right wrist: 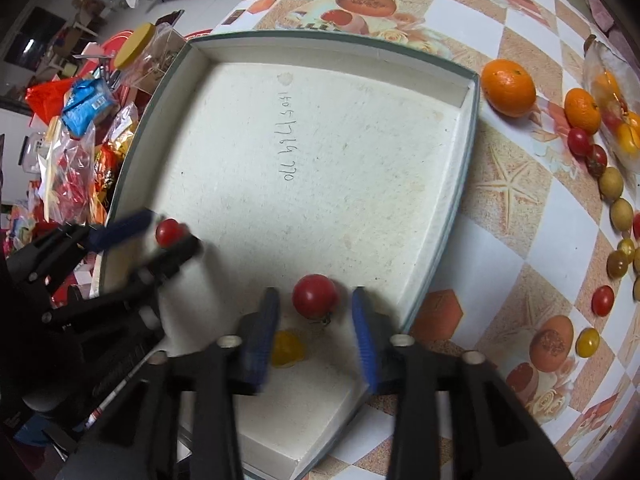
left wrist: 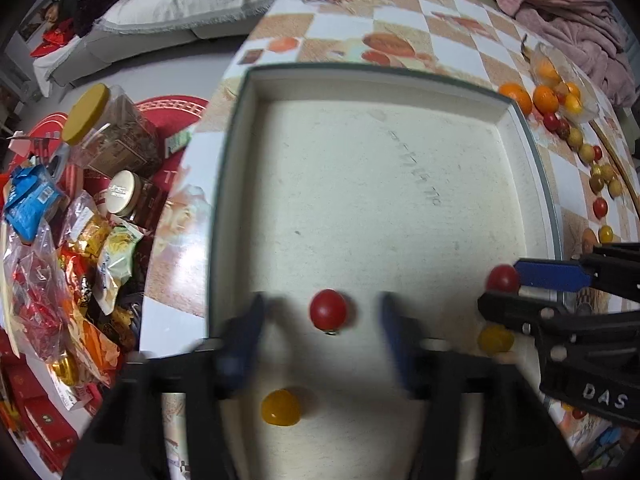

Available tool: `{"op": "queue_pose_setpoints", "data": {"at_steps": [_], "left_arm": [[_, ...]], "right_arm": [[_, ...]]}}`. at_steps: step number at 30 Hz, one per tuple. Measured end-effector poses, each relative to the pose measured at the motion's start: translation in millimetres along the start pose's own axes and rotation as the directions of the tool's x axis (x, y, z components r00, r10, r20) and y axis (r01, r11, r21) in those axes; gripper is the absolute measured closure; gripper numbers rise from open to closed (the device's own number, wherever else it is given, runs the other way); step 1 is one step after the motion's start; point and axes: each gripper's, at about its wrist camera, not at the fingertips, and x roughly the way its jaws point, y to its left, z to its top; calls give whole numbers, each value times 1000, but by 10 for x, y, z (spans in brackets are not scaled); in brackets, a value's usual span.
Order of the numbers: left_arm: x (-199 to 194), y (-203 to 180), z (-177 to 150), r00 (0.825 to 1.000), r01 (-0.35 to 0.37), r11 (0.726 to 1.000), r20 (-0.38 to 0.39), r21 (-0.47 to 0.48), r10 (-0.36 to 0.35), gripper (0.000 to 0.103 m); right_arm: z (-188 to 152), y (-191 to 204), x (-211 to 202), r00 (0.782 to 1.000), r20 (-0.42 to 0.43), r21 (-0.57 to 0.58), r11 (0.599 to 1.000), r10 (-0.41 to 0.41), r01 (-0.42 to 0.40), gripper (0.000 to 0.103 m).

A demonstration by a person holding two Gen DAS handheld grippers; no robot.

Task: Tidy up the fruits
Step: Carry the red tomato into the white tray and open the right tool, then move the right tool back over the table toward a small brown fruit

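Observation:
A shallow white box tray (left wrist: 400, 152) (right wrist: 320, 128) lies on the checked table. My left gripper (left wrist: 322, 332) (right wrist: 160, 236) is open over the tray's near left part, with a red cherry tomato (left wrist: 328, 309) (right wrist: 170, 231) lying between its fingers and a yellow one (left wrist: 281, 407) just below. My right gripper (right wrist: 316, 320) (left wrist: 500, 284) is open over the tray's near right part around another red cherry tomato (right wrist: 315, 295) (left wrist: 503, 278); a yellow one (right wrist: 286, 349) (left wrist: 495, 339) lies beside it.
Right of the tray, oranges (right wrist: 508, 87) (left wrist: 516, 97), red and yellow cherry tomatoes (right wrist: 602, 300) and pale small fruits (right wrist: 611, 184) lie loose on the table. A clear bowl of fruit (right wrist: 616, 120) (left wrist: 560, 80) stands at the far right. Jars and snack bags (left wrist: 80, 200) crowd the floor left.

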Motion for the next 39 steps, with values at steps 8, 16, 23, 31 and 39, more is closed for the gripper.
{"op": "queue_pose_setpoints", "data": {"at_steps": [8,16,23,31,39], "left_arm": [[-50,21,38,1000,-13,1000,16,0,13,30],[-149,-63,35,999,-11,1000,48,8,10,30],[-259,-131,-124,996,4,1000,84,20,-6,30],[-184,-286,-461,998,15,991,61,135,-23,30],[-144,-246,-457,998,-1,992,69,125,-8,30]], "right_arm": [[-36,53,-302,997,72,-34,999,-20,23,24],[-203,-211,-616,993,104,51,997,-61,56,9],[-463,-400,-761,991,104,111,991,-86,74,9],[-785,-553,-876,991,73,151,983,-114,102,9],[-884,-662,-1014,987,62,165,977,-146,134,9]]}}
